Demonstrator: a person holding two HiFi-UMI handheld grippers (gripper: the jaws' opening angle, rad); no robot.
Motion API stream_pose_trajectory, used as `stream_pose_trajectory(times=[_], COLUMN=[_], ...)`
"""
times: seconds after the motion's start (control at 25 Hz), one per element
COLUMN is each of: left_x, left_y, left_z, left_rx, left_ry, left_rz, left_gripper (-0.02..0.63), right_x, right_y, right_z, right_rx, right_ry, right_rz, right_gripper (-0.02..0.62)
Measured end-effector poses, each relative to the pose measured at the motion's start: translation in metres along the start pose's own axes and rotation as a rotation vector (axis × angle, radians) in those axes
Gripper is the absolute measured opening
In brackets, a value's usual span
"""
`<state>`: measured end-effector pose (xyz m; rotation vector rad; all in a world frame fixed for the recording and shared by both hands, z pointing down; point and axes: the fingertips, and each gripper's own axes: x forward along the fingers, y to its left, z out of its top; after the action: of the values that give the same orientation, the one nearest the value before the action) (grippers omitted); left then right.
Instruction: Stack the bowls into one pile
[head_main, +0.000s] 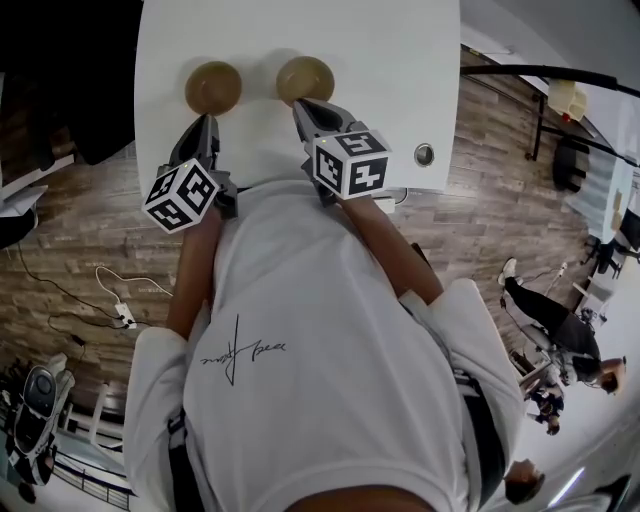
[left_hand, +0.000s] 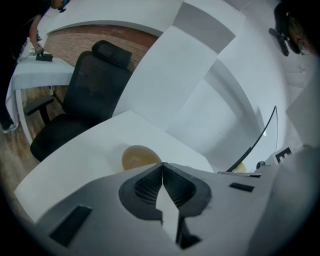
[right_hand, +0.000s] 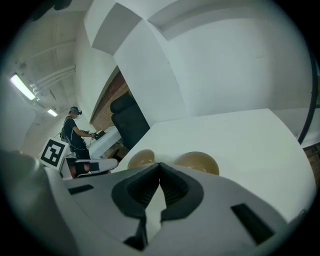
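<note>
The left bowl's (left_hand: 136, 157) lower part is hidden behind the left gripper (left_hand: 162, 164) in the left gripper view, and only a sliver of the right bowl (left_hand: 240, 167) is seen there. The table (head_main: 400, 60) is cut off by the head view's top edge.

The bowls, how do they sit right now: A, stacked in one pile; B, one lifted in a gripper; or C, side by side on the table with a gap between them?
C: the left bowl and the right bowl sit apart on the table, and neither is held.
</note>
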<state>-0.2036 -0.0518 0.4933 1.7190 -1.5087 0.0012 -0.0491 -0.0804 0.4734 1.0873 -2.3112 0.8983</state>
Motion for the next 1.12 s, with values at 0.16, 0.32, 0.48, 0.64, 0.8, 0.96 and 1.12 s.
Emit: stream_pose_trajectory(times=[0.16,0.32,0.48,0.64,0.8,0.96,1.12], left_x=[0.001,0.004,0.008,0.012,0.017,0.021,0.026], left_y=[0.017,0.029,0.042,0.047,0.054,0.061,0.066], left_z=[-0.005,-0.009,-0.016,-0.022,-0.025,-0.029,-0.031], left_rx=[-0.100,-0.194,-0.273,-0.354,-0.427,-0.505,-0.555], left_ry=[0.009,0.008,0.017,0.026,0.035,0.031,0.032], left_rz=[0.023,0.040,0.075,0.066,0.068,0.067,0.064], left_gripper=[0.003,0.003,0.003,0.005,0.110,0.114,0.114], right_x=[-0.001,-0.001,-0.001,0.000,0.002,0.003,0.006], right_y=[0.004,0.009,0.015,0.016,0.015,0.013,0.009], right_z=[-0.004,-0.007,-0.009,-0.009,-0.009,-0.009,-0.009], right_rx=[-0.027,-0.077,-0.135,-0.155,-0.151,-0.144,-0.135], right_ry=[0.011,0.020,0.025,0.028,0.032,0.036,0.038], right_rz=[0.006,0.004,0.009,0.014,0.013,0.009,0.002], right_gripper=[0.011,0.011,0.011,0.011,0.011,0.011,0.011])
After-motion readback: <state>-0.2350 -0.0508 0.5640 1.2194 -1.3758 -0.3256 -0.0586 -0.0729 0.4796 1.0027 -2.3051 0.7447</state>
